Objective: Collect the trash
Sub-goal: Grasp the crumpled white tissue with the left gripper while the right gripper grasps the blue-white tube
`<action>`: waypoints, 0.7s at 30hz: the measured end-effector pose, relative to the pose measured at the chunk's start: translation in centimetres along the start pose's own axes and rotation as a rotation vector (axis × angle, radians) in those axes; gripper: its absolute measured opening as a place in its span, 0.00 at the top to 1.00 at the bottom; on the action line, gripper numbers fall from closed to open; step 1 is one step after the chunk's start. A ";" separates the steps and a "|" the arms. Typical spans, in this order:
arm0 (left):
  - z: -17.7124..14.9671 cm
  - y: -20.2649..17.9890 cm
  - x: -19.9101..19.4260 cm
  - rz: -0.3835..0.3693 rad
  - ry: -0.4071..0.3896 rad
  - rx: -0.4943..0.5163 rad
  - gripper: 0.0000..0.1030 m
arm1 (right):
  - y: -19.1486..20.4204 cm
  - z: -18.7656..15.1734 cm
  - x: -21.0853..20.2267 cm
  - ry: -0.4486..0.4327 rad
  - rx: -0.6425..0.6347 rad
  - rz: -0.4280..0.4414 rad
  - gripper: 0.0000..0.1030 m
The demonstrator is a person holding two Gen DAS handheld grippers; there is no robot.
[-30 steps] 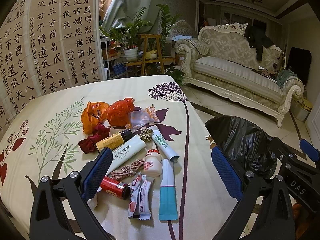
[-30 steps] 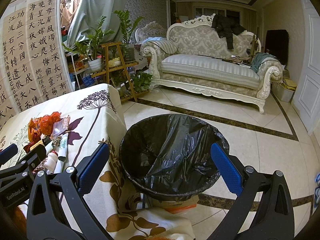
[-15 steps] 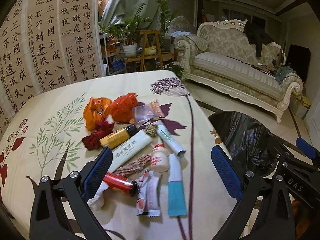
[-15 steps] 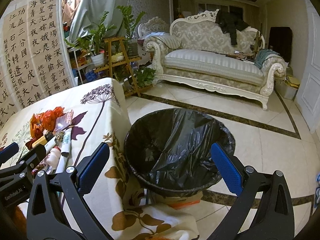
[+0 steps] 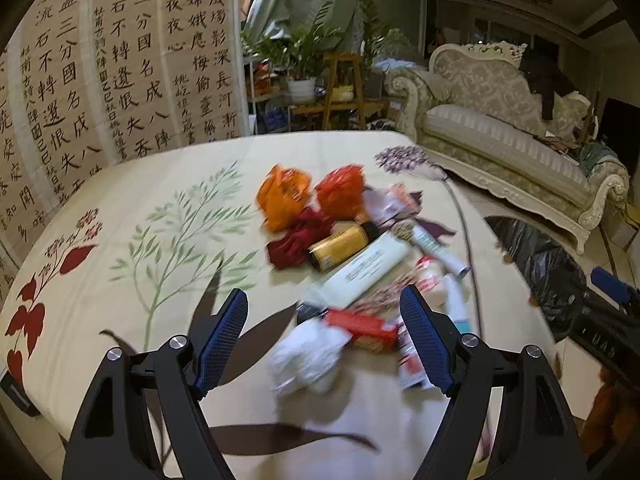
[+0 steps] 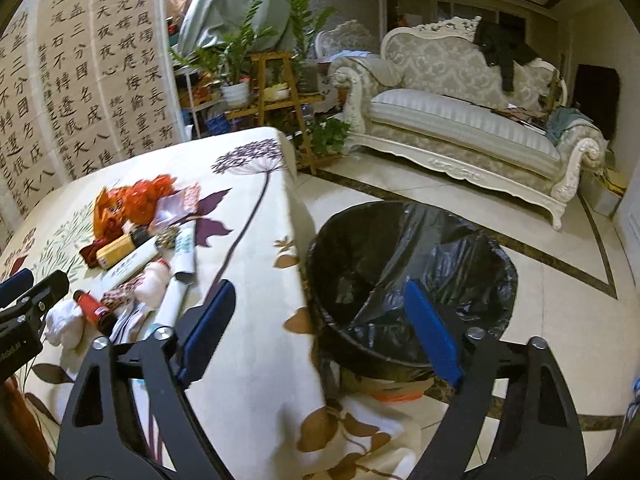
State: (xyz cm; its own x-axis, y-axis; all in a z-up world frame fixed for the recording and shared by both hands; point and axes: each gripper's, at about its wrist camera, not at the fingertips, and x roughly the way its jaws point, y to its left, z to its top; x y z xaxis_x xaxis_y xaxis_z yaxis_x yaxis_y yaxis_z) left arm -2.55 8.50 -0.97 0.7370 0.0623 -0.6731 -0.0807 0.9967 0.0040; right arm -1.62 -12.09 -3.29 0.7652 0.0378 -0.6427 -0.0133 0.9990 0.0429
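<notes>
A heap of trash lies on the flowered tablecloth (image 5: 120, 280): a crumpled white tissue (image 5: 308, 354), a red tube (image 5: 360, 330), a white tube (image 5: 362, 272), a yellow bottle (image 5: 340, 246), a dark red cloth (image 5: 296, 240), orange bags (image 5: 284, 194). My left gripper (image 5: 324, 336) is open and empty, just above the tissue and red tube. My right gripper (image 6: 320, 328) is open and empty, over the table edge beside the black-lined trash bin (image 6: 408, 276). The heap also shows in the right wrist view (image 6: 136, 256).
The bin stands on the tiled floor right of the table. A cream sofa (image 6: 460, 120) stands behind it. Plants on a wooden stand (image 6: 276, 80) and a calligraphy screen (image 5: 100, 72) are behind the table.
My left gripper has moved left and down toward the near end of the heap; the view is blurred by motion. My right gripper has shifted left toward the table edge. Both stay open.
</notes>
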 end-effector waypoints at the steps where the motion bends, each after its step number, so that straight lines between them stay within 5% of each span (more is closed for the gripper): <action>1: -0.3 0.4 0.1 0.007 0.007 -0.001 0.26 | 0.3 -0.1 0.0 0.005 -0.003 0.009 0.24; 14: -2.1 1.4 1.6 0.009 0.065 0.017 0.26 | 2.6 -0.7 0.0 0.029 -0.046 0.050 0.24; 21: -2.8 1.7 2.7 -0.048 0.107 0.018 0.59 | 3.3 -1.0 0.3 0.045 -0.054 0.069 0.24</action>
State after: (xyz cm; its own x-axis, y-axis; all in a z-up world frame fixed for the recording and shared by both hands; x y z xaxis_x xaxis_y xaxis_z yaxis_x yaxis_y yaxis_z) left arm -2.52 10.27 -4.86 0.6638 0.0097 -0.7479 -0.0341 0.9993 -0.0173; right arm -2.11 -8.75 -4.13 0.7318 0.1060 -0.6732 -0.1001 0.9938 0.0477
